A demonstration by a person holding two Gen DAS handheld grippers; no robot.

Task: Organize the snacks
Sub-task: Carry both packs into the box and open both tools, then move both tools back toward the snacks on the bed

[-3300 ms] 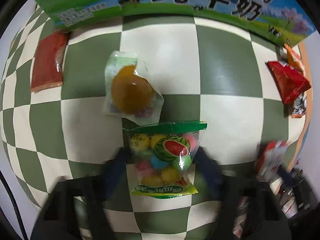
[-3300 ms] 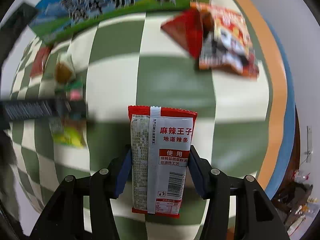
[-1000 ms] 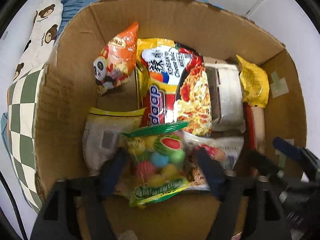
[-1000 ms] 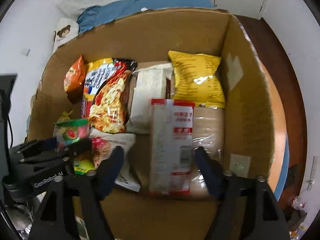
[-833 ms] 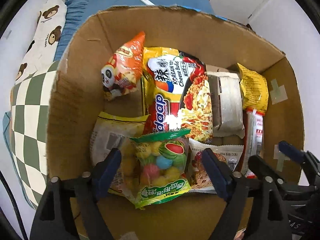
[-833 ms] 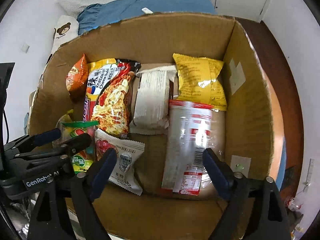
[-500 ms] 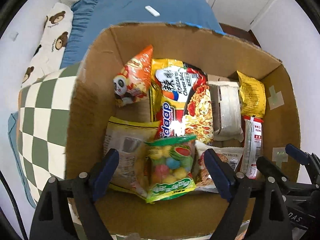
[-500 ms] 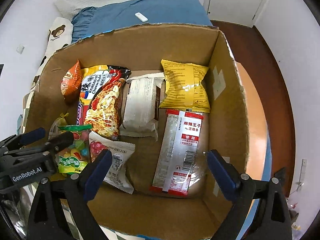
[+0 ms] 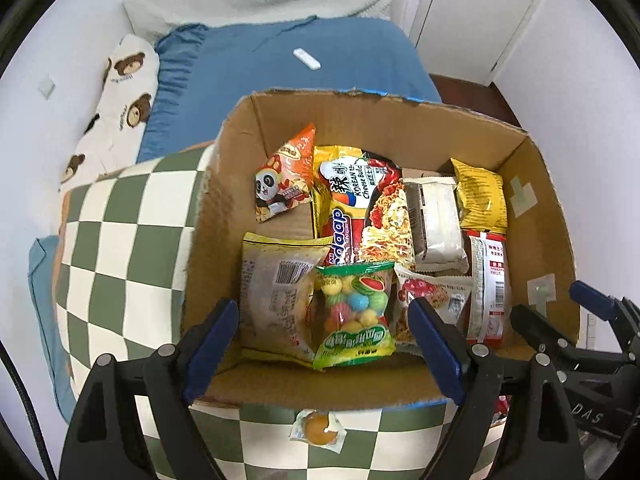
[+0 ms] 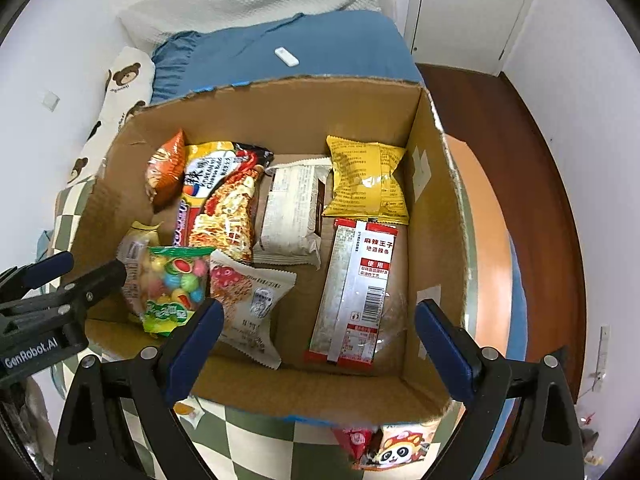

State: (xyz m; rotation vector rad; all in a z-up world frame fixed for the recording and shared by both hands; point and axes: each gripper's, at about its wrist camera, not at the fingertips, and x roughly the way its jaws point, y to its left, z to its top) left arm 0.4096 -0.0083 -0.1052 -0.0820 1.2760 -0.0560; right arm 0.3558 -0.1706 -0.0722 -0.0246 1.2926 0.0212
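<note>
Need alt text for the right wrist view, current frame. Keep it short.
Open right gripper above an open cardboard box packed with snacks, a red-and-silver spicy strip packet lying flat between its spread, empty jaws. The left gripper, also open, sits at the left edge beside a bag of colourful fruit candies; more snacks lie on the checkered cloth below.

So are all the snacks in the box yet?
Not quite. The candy bag and the red-and-silver packet now lie in the cardboard box with the other snacks. Both tongs, left and right, have just been opening and hold nothing. Left outside on the checkered cloth: a small jelly cup and a few packets by the box's near wall.
</note>
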